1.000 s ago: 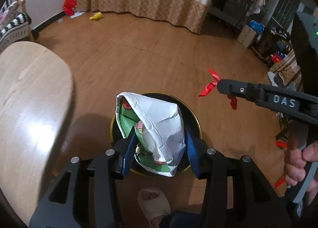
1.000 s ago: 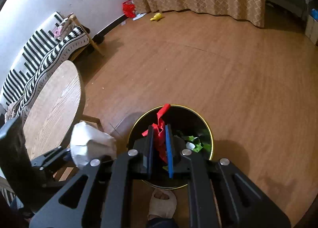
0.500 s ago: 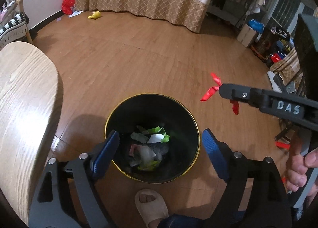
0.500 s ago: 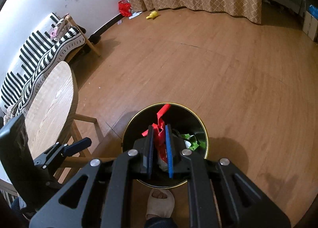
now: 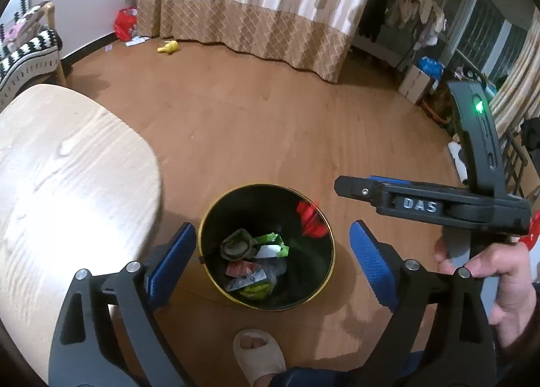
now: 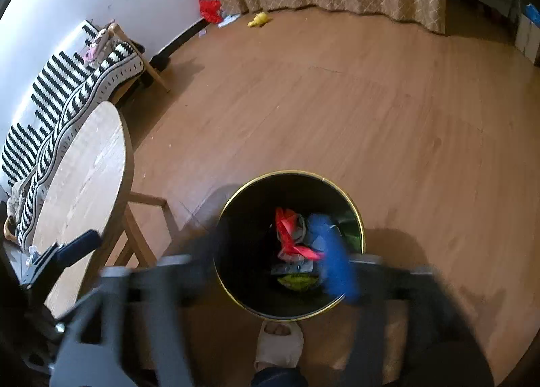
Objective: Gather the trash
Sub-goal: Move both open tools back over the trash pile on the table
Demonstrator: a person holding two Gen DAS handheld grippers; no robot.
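A black bin with a gold rim (image 5: 202, 238) (image 6: 362, 235) stands on the wood floor and holds several scraps of paper and wrappers (image 5: 256, 265). My left gripper (image 5: 270, 255) is open and empty above the bin. My right gripper (image 6: 276, 252) is motion-blurred and open above the bin; it also shows in the left wrist view (image 5: 351, 187). A red ribbon (image 6: 290, 235) is falling free into the bin, seen red against the bin's inner wall (image 5: 308, 216).
A round wooden table (image 5: 67, 184) (image 6: 81, 177) stands left of the bin. A striped sofa (image 6: 60, 89) is by the wall. A slippered foot (image 5: 258, 353) is just in front of the bin. Red and yellow litter (image 5: 168, 46) lies by the curtain.
My left gripper opened and dropped the crumpled white paper into the bin. My right gripper, shut on the red ribbon before, has now opened and the ribbon falls into the bin.
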